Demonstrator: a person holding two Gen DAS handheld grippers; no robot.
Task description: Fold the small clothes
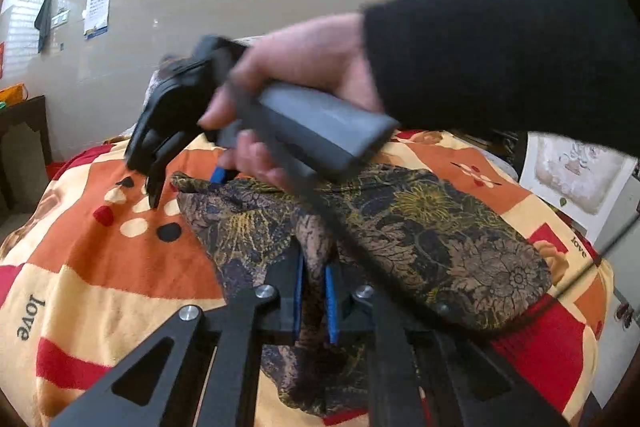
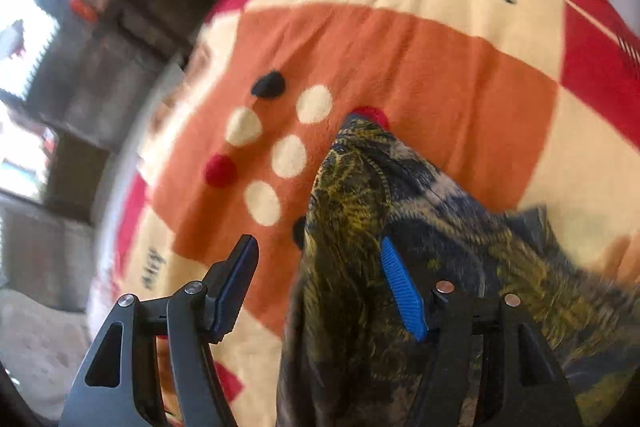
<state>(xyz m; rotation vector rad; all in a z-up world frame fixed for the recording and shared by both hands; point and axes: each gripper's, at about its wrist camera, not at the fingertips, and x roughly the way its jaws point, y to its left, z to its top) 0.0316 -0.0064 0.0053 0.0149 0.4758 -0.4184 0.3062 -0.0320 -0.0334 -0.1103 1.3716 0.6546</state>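
The dark flowery cloth (image 1: 432, 239) lies on the bed's orange, cream and red blanket (image 1: 100, 267), bunched up, so folding looks only begun. The left tongs (image 1: 314, 291) pinch its near edge. The right tongs (image 2: 320, 283) are spread wide over its far-left end.

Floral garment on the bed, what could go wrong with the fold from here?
1. The right gripper is open with the floral garment draped between its fingers, so that end could slide out and undo the fold.
2. The left gripper pinches only a narrow bunched ridge; pulling may crease it unevenly.
3. The blanket underneath looks soft and may drag along.
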